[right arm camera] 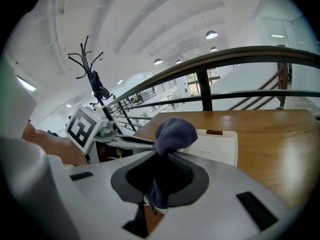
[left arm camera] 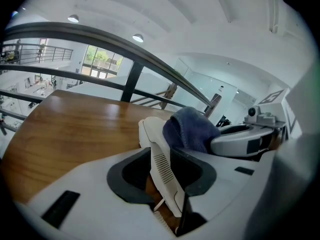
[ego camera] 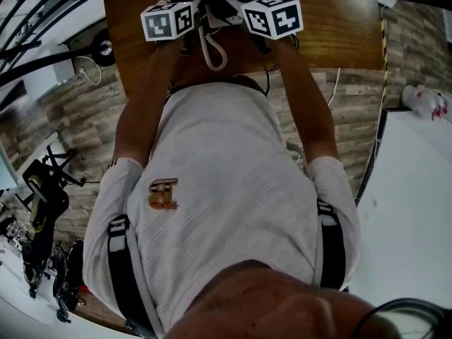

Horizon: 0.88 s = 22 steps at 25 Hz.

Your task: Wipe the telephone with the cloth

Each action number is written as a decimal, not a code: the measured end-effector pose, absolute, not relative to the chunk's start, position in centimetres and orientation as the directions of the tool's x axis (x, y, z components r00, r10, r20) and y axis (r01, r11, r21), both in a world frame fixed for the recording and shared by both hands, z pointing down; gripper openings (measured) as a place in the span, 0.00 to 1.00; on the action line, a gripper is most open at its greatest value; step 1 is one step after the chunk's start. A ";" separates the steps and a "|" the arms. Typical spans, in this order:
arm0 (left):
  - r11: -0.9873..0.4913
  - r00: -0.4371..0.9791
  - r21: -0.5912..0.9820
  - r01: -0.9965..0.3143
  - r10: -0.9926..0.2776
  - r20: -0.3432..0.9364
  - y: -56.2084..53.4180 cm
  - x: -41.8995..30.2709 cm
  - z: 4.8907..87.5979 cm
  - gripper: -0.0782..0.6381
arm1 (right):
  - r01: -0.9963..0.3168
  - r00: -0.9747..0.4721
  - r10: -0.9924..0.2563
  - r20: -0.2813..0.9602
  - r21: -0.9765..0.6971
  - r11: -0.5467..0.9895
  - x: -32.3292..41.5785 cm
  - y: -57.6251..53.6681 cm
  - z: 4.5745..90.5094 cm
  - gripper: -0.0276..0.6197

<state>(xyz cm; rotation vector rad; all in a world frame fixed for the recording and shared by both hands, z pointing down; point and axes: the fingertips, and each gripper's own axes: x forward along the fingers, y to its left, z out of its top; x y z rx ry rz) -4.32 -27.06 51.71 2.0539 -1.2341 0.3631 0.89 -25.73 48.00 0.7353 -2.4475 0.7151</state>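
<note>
Now handset (left arm camera: 156, 139) in left claw (left arm camera: 165, 184), cloth (right arm camera: 174, 130) in right claw (right arm camera: 159, 184).

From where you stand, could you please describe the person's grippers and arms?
The left gripper and right gripper have pale grey moulded bodies, dark recesses round the jaws, and white cubes with black square markers. The person wears a short-sleeved white shirt with dark straps.
</note>
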 end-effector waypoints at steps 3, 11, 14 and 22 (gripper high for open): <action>-0.298 0.509 0.429 -0.853 -0.659 0.554 -26.9 -4.3 51.9 0.29 | -0.638 -0.697 -0.371 0.614 -0.294 0.712 1.5 -26.0 49.7 0.14; -0.292 0.504 0.428 -0.855 -0.662 0.555 -27.2 -4.3 52.0 0.29 | -0.726 -0.580 -0.435 0.689 -0.195 0.659 5.6 -28.3 52.7 0.14; -0.286 0.493 0.420 -0.861 -0.669 0.556 -27.3 -4.5 52.1 0.29 | -0.757 -0.535 -0.459 0.709 -0.162 0.633 7.8 -28.7 53.7 0.14; -0.291 0.500 0.424 -0.858 -0.664 0.556 -26.9 -4.4 52.7 0.29 | -0.814 -0.449 -0.524 0.724 -0.090 0.573 12.7 -28.7 53.8 0.14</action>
